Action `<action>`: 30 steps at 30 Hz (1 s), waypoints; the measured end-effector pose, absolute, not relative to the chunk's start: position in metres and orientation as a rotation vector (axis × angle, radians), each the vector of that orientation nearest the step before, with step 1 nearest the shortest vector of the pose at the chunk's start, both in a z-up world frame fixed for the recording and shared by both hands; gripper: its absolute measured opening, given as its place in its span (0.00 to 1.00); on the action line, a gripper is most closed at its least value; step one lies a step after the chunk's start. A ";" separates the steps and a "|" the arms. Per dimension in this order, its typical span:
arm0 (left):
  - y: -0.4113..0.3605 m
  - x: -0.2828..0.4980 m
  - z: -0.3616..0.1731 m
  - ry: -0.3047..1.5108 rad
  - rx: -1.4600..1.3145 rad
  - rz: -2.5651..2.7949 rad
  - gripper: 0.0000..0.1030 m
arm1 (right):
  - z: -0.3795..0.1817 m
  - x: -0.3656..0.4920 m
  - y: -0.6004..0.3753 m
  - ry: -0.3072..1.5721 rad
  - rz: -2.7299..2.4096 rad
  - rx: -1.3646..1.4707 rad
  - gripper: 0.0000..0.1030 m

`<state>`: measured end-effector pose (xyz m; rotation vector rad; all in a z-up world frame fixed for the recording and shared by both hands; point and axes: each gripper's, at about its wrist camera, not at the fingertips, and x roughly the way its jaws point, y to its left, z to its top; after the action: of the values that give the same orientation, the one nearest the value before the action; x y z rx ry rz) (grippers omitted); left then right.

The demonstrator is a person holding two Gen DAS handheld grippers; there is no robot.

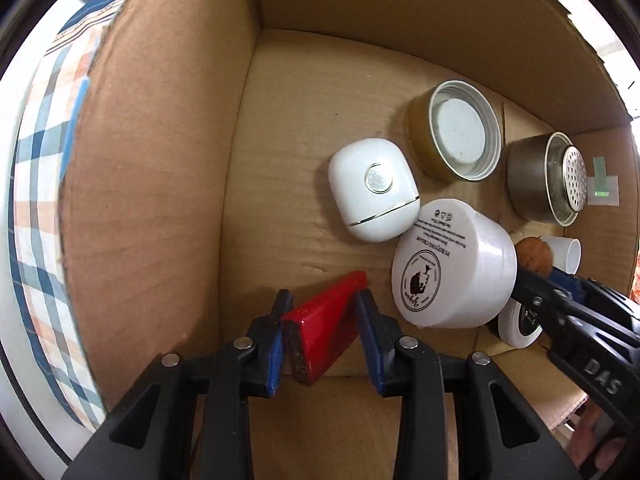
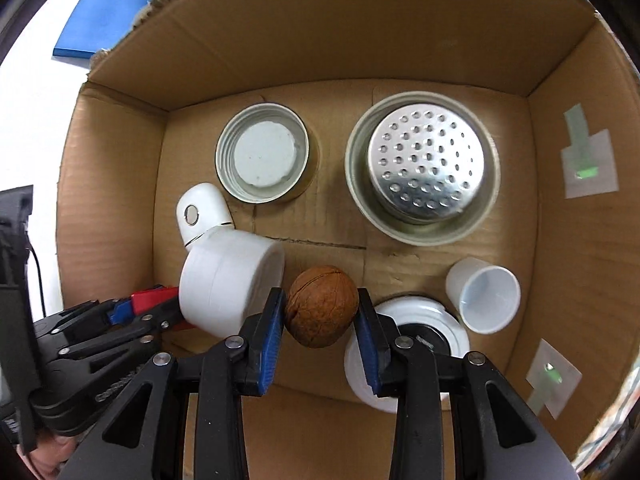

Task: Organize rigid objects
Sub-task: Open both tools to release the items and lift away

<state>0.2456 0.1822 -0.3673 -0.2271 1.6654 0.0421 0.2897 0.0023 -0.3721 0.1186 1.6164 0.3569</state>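
A glossy red rectangular block [image 1: 324, 328] is clamped between the blue pads of the left gripper [image 1: 322, 330] above the cardboard box [image 1: 160, 200] floor. A wrinkled brown walnut [image 2: 322, 306] is gripped by the right gripper [image 2: 320, 320]. Beyond, a smooth white plastic jar [image 2: 228, 280] lies tipped; a perforated metal strainer [image 2: 424, 172] sits by the far wall.

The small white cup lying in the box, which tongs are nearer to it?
Right. The right tongs, gripping the walnut, sit just left of the small white cup. The left tongs, gripping the red block, are across the box, beyond the white jar.
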 end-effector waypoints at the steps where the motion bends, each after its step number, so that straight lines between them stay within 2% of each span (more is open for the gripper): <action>1: 0.182 0.245 -0.365 1.660 -0.229 0.042 0.30 | -0.374 0.292 0.004 1.623 0.355 0.123 0.36; 8: 0.180 0.246 -0.345 1.625 -0.196 0.055 0.40 | -0.380 0.294 0.004 1.627 0.333 0.118 0.37; 11: 0.178 0.244 -0.334 1.599 -0.203 0.055 0.48 | -0.374 0.292 0.006 1.616 0.328 0.098 0.41; 16: 0.180 0.238 -0.310 1.538 -0.195 0.080 0.61 | -0.353 0.288 -0.004 1.575 0.292 0.077 0.60; 20: 0.179 0.235 -0.286 1.478 -0.185 0.093 0.65 | -0.334 0.282 -0.010 1.539 0.233 0.014 0.71; 23: 0.174 0.235 -0.268 1.437 -0.182 0.097 0.75 | -0.317 0.275 -0.017 1.509 0.198 -0.015 0.77; 24: 0.171 0.233 -0.265 1.425 -0.179 0.099 0.78 | -0.312 0.272 -0.019 1.499 0.191 -0.018 0.83; 25: 0.173 0.238 -0.258 1.417 -0.172 0.101 0.88 | -0.307 0.269 -0.023 1.492 0.187 -0.018 0.91; 27: 0.173 0.236 -0.254 1.403 -0.162 0.101 0.98 | -0.298 0.263 -0.026 1.480 0.181 -0.014 0.97; 30: 0.169 0.233 -0.248 1.391 -0.152 0.098 1.00 | -0.285 0.257 -0.032 1.463 0.166 -0.016 1.00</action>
<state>0.2327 0.1689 -0.2479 -0.1523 1.3912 0.0978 0.2570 -0.0319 -0.2849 -0.0164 1.4630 0.1663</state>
